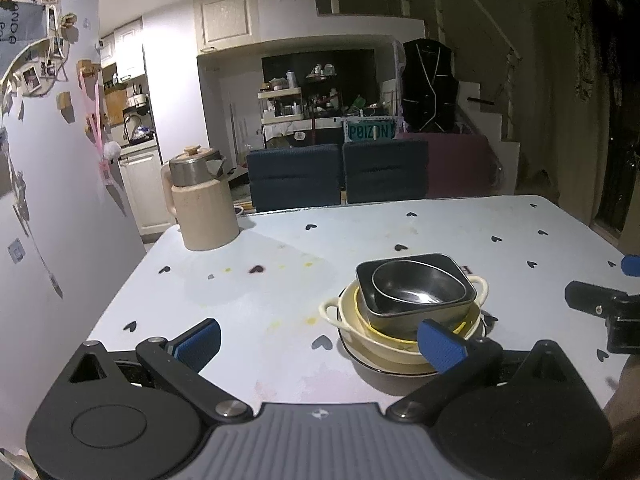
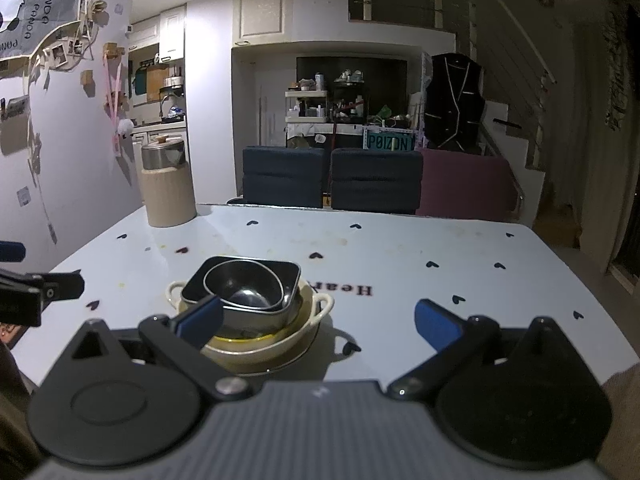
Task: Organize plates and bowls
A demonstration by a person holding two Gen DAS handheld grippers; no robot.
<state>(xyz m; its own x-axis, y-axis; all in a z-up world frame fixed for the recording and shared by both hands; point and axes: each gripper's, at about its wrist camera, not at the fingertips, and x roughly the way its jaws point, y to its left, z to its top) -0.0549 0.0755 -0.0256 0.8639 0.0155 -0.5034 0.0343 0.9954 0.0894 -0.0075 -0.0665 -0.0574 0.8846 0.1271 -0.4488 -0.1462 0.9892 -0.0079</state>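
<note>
sign [image 2: 389, 143]: "POIZON" in pale letters on a teal board, propped behind the chairs
tablecloth [image 2: 400, 240]: "Hear…" in dark letters, upside down from the right wrist, start tucked behind the dishes
poster [image 2: 36, 12]: looks like "PANDA" repeated, tilted, pretty hard to make out

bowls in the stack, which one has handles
The cream bowl, the wide one with a loop handle on each side. The two dark bowls nested inside it have plain rims.
</note>
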